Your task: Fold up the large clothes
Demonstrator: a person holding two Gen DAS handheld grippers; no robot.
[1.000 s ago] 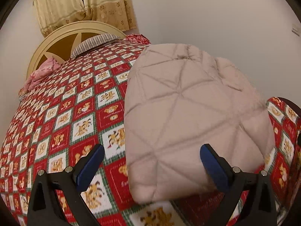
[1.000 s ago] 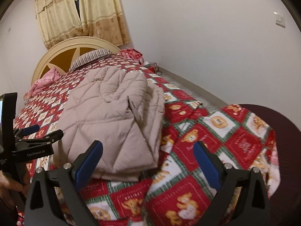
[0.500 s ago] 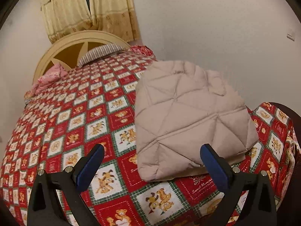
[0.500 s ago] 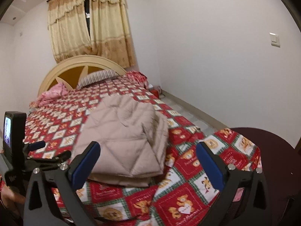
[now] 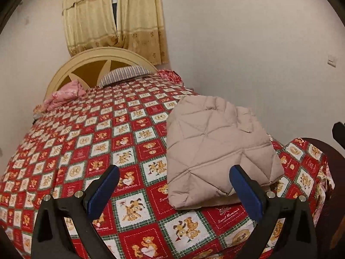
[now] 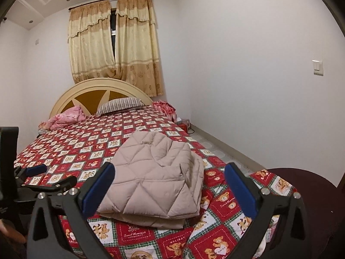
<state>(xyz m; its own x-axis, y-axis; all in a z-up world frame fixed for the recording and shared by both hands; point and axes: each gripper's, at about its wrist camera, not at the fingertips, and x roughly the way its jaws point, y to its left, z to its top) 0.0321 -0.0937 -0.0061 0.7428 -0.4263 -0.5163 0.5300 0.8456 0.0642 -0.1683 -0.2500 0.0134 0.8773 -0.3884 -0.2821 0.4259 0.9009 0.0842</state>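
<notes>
Now | quilted beige jacket folded, puffy | both tools spread, holding nothing

White plaster walls fill the right of the frame. Yellow patterned curtains hang at upper centre above a cream arched wooden headboard. A white light switch sits far right.

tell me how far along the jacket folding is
Done, by the look of it: the beige quilted jacket lies folded in a layered stack on the bear-print bedspread, near the foot of the bed. In hand: nothing; the left claw and right claw are both open and clear of the fabric. Left: no other unfolded garment shows, so probably only a final tidy, if anything.
</notes>
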